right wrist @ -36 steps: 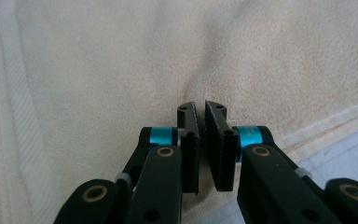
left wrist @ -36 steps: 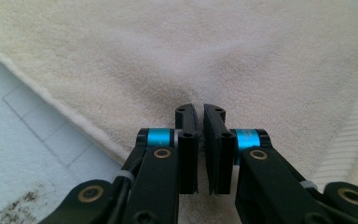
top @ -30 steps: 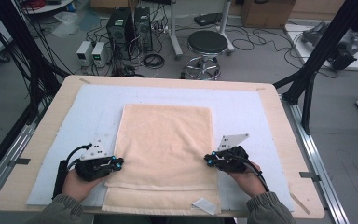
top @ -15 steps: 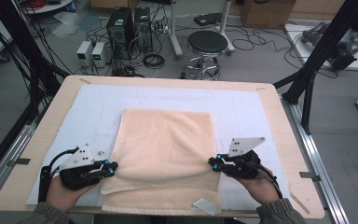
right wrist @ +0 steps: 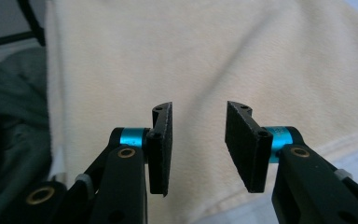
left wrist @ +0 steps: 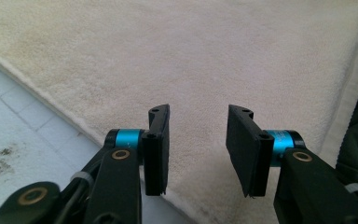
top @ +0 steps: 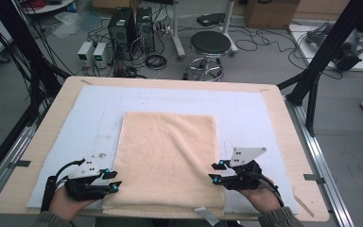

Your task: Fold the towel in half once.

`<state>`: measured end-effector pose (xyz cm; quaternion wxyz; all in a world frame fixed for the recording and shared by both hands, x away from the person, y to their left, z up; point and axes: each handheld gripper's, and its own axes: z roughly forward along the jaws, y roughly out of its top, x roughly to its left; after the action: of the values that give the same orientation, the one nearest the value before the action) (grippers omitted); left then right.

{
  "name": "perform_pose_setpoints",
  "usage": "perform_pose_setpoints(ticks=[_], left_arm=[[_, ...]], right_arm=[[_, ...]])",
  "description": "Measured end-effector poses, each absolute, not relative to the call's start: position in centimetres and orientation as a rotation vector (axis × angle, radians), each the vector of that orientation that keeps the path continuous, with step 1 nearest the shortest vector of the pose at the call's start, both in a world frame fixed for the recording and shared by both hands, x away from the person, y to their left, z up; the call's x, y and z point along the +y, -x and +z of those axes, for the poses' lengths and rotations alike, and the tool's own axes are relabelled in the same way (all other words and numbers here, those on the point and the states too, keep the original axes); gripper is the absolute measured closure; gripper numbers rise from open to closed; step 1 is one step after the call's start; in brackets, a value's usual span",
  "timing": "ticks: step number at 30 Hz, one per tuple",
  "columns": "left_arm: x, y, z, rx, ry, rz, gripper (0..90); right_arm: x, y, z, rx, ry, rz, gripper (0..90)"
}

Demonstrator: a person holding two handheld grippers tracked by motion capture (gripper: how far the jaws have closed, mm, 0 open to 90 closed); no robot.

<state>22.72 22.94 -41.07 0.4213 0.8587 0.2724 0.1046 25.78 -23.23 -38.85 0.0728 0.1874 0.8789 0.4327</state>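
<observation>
A beige towel (top: pixel 168 156) lies flat on the pale mat (top: pixel 264 118), its near edge at the table's front. My left gripper (top: pixel 113 181) rests at the towel's near left corner, and my right gripper (top: pixel 216 172) at its near right edge. Both have just been opening. In the left gripper view the gripper (left wrist: pixel 198 112) stands open over the towel (left wrist: pixel 191 56) with nothing between the pads. The right gripper view gives the same: the gripper (right wrist: pixel 198 109) is open above the towel (right wrist: pixel 191 56), gripping nothing.
The mat covers most of the wooden table (top: pixel 290 142). A small white strip (top: pixel 207 215) lies at the front edge beside the towel. Beyond the table stand a stool (top: pixel 210 45) and computer boxes (top: pixel 123 28); a black frame post (top: pixel 319 71) rises at the right.
Both hands drew back toward the near edge and the towel slid a little nearer with them. The jaws, shut on the towel's edges before, now stand open and have let it go.
</observation>
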Motion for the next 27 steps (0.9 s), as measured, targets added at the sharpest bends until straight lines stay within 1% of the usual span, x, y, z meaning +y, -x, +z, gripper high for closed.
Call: perform_pose_setpoints(ticks=[7, 11, 14, 15, 17, 19, 21, 22, 24, 27], left_arm=[[22.1, -22.0, -41.0, 0.575, -2.156, 0.192, 58.0], [21.9, -21.5, -41.6, 0.511, -2.191, 0.134, 57.2], [21.6, -21.1, -42.2, 0.476, -2.227, 0.095, 57.3], [21.4, -21.1, -42.4, 0.473, -2.241, 0.086, 58.4], [21.2, -21.2, -42.9, 0.465, -2.270, 0.074, 66.4], [21.0, -21.3, -43.2, 0.456, -2.285, 0.083, 76.6], [21.1, -21.7, -43.0, 0.467, -2.278, 0.080, 86.7], [21.3, -21.9, -42.8, 0.472, -2.259, 0.080, 88.9], [21.5, -22.3, -42.5, 0.497, -2.233, 0.090, 89.0], [21.6, -23.6, -41.8, 0.540, -2.206, 0.141, 89.2]], right_arm=[[-22.6, -24.4, -39.9, 2.735, -0.474, 1.336, 59.5], [-22.6, -23.7, -40.5, 2.780, -0.427, 1.342, 58.7], [-22.1, -23.4, -41.1, 2.816, -0.395, 1.277, 57.7], [-21.9, -23.4, -41.4, 2.833, -0.378, 1.248, 57.9], [-21.4, -23.6, -42.1, 2.868, -0.365, 1.173, 62.0], [-20.9, -23.8, -42.8, 2.903, -0.365, 1.103, 71.0], [-20.8, -24.2, -43.0, 2.911, -0.358, 1.129, 84.5], [-20.7, -24.4, -42.9, 2.921, -0.367, 1.134, 85.7], [-20.7, -24.6, -42.4, 2.920, -0.378, 1.172, 86.0], [-20.9, -25.2, -41.3, 2.866, -0.383, 1.213, 86.1]])
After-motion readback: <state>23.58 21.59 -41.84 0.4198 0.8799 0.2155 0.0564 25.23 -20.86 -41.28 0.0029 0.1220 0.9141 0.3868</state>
